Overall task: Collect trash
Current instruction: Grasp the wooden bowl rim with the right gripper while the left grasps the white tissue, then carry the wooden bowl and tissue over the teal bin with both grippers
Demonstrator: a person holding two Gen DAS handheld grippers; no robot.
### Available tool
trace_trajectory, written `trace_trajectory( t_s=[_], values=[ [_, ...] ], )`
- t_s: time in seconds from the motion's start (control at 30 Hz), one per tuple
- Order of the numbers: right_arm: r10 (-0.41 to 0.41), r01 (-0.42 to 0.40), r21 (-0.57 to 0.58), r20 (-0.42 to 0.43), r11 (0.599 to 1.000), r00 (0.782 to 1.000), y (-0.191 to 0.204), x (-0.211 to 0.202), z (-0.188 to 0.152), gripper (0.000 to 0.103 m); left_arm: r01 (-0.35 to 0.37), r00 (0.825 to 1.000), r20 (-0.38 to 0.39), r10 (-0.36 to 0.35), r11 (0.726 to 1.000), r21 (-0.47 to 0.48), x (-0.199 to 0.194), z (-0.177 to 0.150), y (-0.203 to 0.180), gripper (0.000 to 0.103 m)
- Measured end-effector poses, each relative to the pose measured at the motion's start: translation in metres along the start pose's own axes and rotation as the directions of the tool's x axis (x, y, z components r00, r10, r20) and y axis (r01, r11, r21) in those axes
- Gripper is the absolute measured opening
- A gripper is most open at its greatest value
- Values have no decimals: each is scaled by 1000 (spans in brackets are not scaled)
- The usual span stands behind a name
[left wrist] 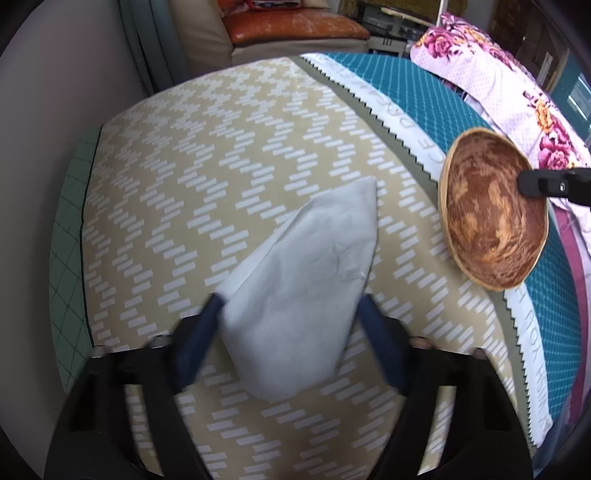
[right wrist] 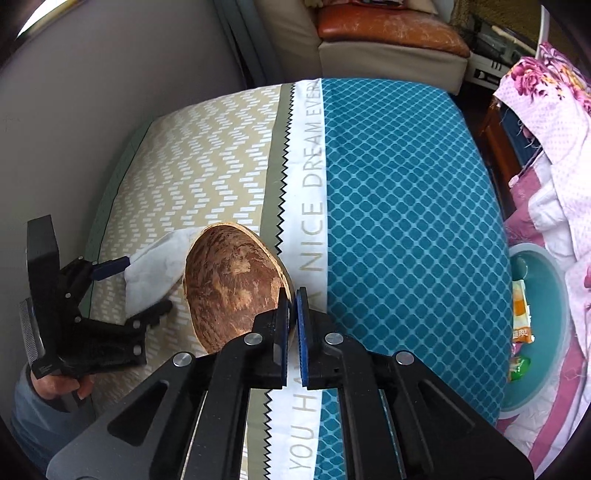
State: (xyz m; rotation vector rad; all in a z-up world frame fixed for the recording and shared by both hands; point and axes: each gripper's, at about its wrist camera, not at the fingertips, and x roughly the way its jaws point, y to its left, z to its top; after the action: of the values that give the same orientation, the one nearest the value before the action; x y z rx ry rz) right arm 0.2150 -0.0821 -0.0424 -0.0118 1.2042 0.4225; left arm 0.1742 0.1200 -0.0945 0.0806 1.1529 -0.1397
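White tissue (left wrist: 299,280) sits between the two blue fingers (left wrist: 195,343) of my left claw (left wrist: 288,314); the fingers stand wide, one against each side of the crumpled sheet, so I am holding it loosely rather than pinching it flat. It sticks forward from the claw, above the tan zigzag cloth (left wrist: 184,166). In the right wrist view the same tissue (right wrist: 155,266) shows at the left, with the left claw (right wrist: 122,288) and my left hand (right wrist: 55,384) around its handle.

My right claw (right wrist: 291,317) is nearly shut, its blue pads (right wrist: 303,332) clamped on the rim of a brown wooden bowl (right wrist: 232,288). The bowl is tilted up on edge, its hollow facing the tissue. From the left wrist the bowl (left wrist: 491,210) hangs at the right, with the tip of the right claw (left wrist: 532,184) on its far rim.

Under both claws lies a bed cover: the tan zigzag part, then a white strip with grey letters (right wrist: 314,184), then a teal diamond-pattern part (right wrist: 406,203). Off the right side of the bed is a teal basin (right wrist: 554,280) with a few wrappers (right wrist: 521,317) at its near edge. Pink flowered fabric (right wrist: 546,110) is heaped beyond it. At the far end stands a seat with an orange-brown cushion (right wrist: 388,26).
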Motion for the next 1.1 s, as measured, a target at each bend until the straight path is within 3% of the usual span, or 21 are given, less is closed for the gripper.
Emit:
trace_trajectory(
  t_s=[0.17,0.23,0.57,1.1],
  values=[
    [21,-21,14,11,1000,1000,-11,-12,-7,5,-13,1000,-1,13,999,-31,-2,6,-5,22],
    [28,-28,19,17,999,999,-13,-16,-9,5,3,1000,1,-3,997,-73,-5,5,-3,16],
    [57,-61,67,49,996,997,-38,-32,-24,5,105,994,44,-99,985,-139,-32,-14,-33,16],
    [74,-119,197,222,973,972,-110,-109,-61,5,139,987,89,-137,990,-16,-70,19,-142,16]
  ],
)
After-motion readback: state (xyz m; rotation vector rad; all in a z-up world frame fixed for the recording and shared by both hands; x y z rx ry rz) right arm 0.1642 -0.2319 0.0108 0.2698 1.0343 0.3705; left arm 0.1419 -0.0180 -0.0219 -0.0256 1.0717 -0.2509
